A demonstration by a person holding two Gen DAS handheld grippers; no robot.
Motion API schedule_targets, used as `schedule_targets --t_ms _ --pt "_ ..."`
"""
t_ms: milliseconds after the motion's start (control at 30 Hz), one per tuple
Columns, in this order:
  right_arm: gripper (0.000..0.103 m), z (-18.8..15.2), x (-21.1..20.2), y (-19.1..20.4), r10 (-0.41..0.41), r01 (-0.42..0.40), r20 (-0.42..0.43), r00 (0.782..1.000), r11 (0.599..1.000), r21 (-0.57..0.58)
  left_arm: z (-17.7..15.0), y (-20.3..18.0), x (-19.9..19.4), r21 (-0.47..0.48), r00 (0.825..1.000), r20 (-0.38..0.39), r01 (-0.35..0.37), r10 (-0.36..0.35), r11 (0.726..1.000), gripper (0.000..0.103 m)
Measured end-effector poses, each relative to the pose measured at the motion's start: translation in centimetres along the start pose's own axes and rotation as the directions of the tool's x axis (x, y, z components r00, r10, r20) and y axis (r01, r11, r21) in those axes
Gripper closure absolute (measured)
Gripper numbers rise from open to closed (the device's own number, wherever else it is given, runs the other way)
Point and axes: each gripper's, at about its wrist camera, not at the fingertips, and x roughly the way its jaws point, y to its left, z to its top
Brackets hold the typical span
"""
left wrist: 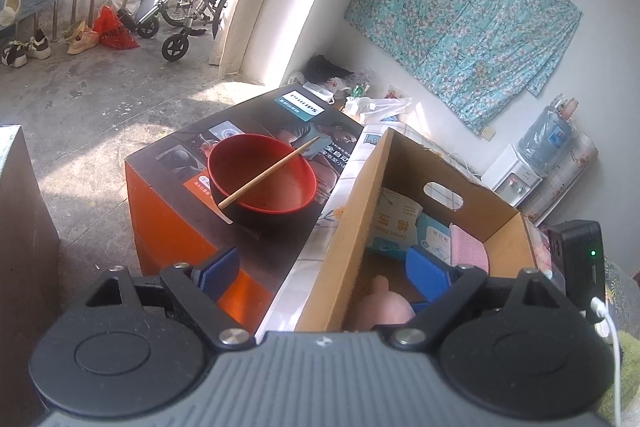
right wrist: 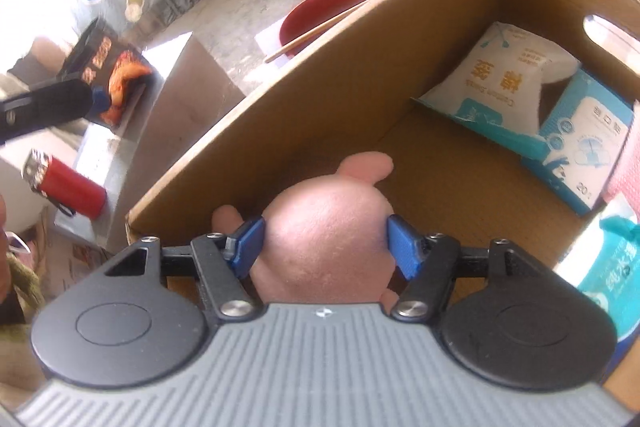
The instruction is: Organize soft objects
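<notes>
Right gripper [right wrist: 325, 243]: blue ribbed pads flank pink plush toy [right wrist: 324, 239] inside cardboard box [right wrist: 280, 99]; firm grip or mere contact: cannot tell. Toy rounded, fuzzy, lower part hidden by gripper body. Left gripper [left wrist: 326, 273]: jaws wide apart, empty, straddling box wall. Box far end: soft cotton-swab pack [right wrist: 496, 79], tissue pack [right wrist: 584, 147]. Beyond box wall: glossy red bowl [left wrist: 262, 173], wooden chopstick [left wrist: 269, 173] across rim.
</notes>
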Motion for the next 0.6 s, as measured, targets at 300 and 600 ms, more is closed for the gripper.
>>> schedule_targets --t_ms 300,600 --pt "0.037 -2.2 -7.1 -9.5 0.283 -0.405 0.328 0.901 0.819 0.407 -1.4 -3.8 0.1 0.088 0.968 -0.023 0.251 -0.250 0.964 0.013" --pt "0.037 -3.7 -7.3 -9.5 0.377 -0.549 0.414 0.828 0.696 0.463 -3.2 -10.0 3.6 0.251 0.962 -0.117 0.267 -0.245 0.930 0.013"
